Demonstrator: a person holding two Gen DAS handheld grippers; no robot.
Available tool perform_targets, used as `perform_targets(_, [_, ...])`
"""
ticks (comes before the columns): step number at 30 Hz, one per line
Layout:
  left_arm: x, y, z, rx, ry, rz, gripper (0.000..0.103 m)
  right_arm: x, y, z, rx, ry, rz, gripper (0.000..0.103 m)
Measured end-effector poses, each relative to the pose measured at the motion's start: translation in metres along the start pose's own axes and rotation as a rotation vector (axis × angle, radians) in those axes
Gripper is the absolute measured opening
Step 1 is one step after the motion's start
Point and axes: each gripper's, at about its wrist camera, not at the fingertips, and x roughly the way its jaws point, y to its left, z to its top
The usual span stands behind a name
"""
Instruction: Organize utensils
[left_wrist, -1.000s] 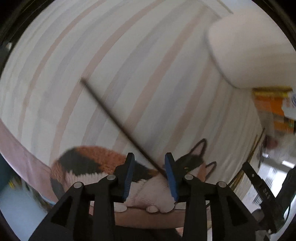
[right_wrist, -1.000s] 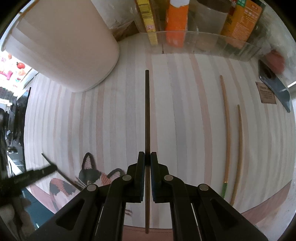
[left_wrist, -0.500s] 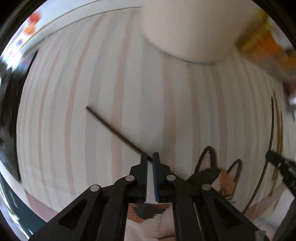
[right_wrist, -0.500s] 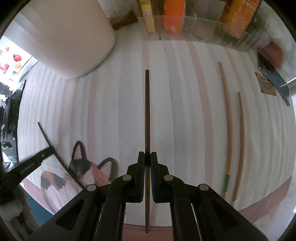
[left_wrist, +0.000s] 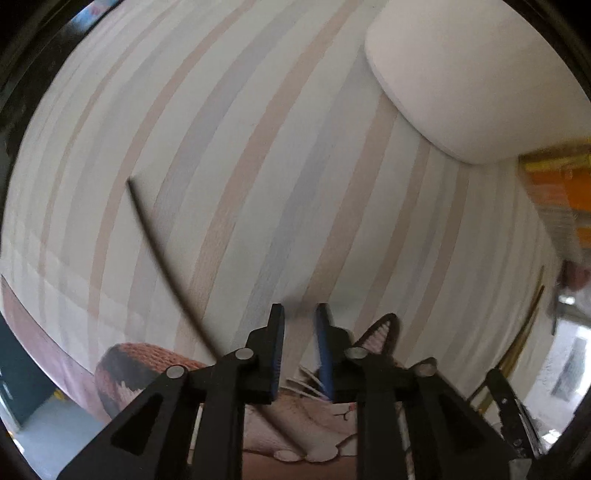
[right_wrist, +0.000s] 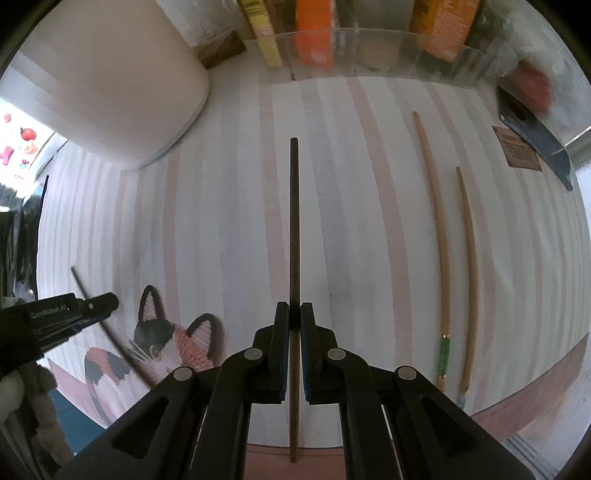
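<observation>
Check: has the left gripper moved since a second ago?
Yes: in the right wrist view the left gripper has shifted right, toward the cat print. Its jaws have just been opening, nothing between them.

The dark chopstick's (left_wrist: 162, 258) lower end disappears behind the left gripper (left_wrist: 300, 314), and the boxes (left_wrist: 557, 192) at the right edge are blurred.

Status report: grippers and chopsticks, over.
Right gripper shut on dark chopstick. Left gripper jaws just opening, empty; other chopstick lies beside it. Nothing blocking.
</observation>
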Motion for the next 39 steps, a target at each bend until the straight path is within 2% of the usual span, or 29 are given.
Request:
perform_targets(1, [0.002, -0.015, -0.007, 0.037, -0.019, 0.012, 0.0, 0.0, -0.002, 0.0, 0.005, -0.002, 0.0, 0.006])
perform_targets(4, [-0.001, -0.041, -0.011, 0.113, -0.04, 0.033, 0.0, 0.0, -0.009, -0.002, 0.015, -0.003, 0.006, 0.006])
perform_targets(7, [-0.018, -0.042, -0.023, 0.122, -0.043, -0.013, 0.006, -0.003, -0.012, -0.005, 0.027, -0.01, 0.014, 0.006])
perform_targets(9, [-0.035, -0.02, -0.025, 0.085, -0.054, -0.042, 0.006, -0.005, -0.017, -0.007, 0.036, -0.012, 0.026, 0.006])
perform_targets(11, [-0.043, 0.002, -0.047, 0.006, -0.056, -0.061, 0.012, -0.01, -0.024, -0.009, 0.05, -0.014, 0.037, 0.006])
perform_targets(13, [-0.031, 0.03, -0.061, -0.075, -0.012, -0.061, 0.024, -0.01, -0.028, -0.01, 0.061, -0.015, 0.048, 0.006])
perform_targets(15, [-0.014, 0.047, -0.069, -0.156, 0.026, -0.064, 0.024, -0.01, -0.03, -0.011, 0.065, -0.01, 0.055, 0.006])
perform_targets(17, [0.003, 0.058, -0.078, -0.224, 0.06, -0.099, 0.024, -0.007, -0.03, -0.011, 0.058, -0.002, 0.056, 0.006])
perform_targets(18, [0.009, 0.059, -0.078, -0.233, 0.062, -0.107, 0.023, -0.005, -0.027, -0.011, 0.053, 0.001, 0.055, 0.006])
perform_targets(19, [0.008, 0.055, -0.079, -0.232, 0.025, -0.09, 0.023, -0.003, -0.026, -0.011, 0.044, 0.006, 0.055, 0.006])
perform_targets(21, [0.003, 0.053, -0.077, -0.184, -0.014, -0.035, 0.022, 0.0, -0.023, -0.011, 0.024, 0.011, 0.047, 0.006])
perform_targets(24, [0.003, 0.026, -0.072, -0.054, -0.082, 0.061, 0.005, 0.004, -0.021, -0.01, 0.003, 0.019, 0.035, 0.006])
perform_targets(27, [0.007, -0.006, -0.077, 0.146, -0.13, 0.14, 0.004, 0.011, -0.02, -0.008, -0.006, 0.026, 0.024, 0.006])
perform_targets(29, [0.01, -0.02, -0.081, 0.212, -0.135, 0.138, 0.004, 0.013, -0.021, -0.008, -0.011, 0.031, 0.02, 0.006])
perform_targets(31, [0.014, -0.03, -0.08, 0.235, -0.126, 0.15, 0.004, 0.016, -0.022, -0.007, -0.015, 0.035, 0.016, 0.006])
perform_targets(33, [0.018, -0.035, -0.076, 0.204, -0.114, 0.127, 0.004, 0.02, -0.021, -0.006, -0.016, 0.045, 0.017, 0.006])
perform_targets(36, [0.011, -0.028, -0.069, 0.21, -0.099, 0.131, 0.004, 0.026, -0.022, -0.003, -0.021, 0.054, 0.017, 0.006])
perform_targets(37, [0.004, -0.033, -0.057, 0.24, -0.099, 0.155, 0.004, 0.028, -0.021, -0.003, -0.023, 0.059, 0.018, 0.006])
perform_targets(38, [-0.009, -0.034, -0.027, 0.26, -0.098, 0.174, 0.004, 0.03, -0.018, -0.002, -0.025, 0.061, 0.016, 0.006])
perform_targets(39, [-0.005, -0.044, -0.028, 0.278, -0.1, 0.193, 0.004, 0.032, -0.016, -0.001, -0.029, 0.064, 0.014, 0.006])
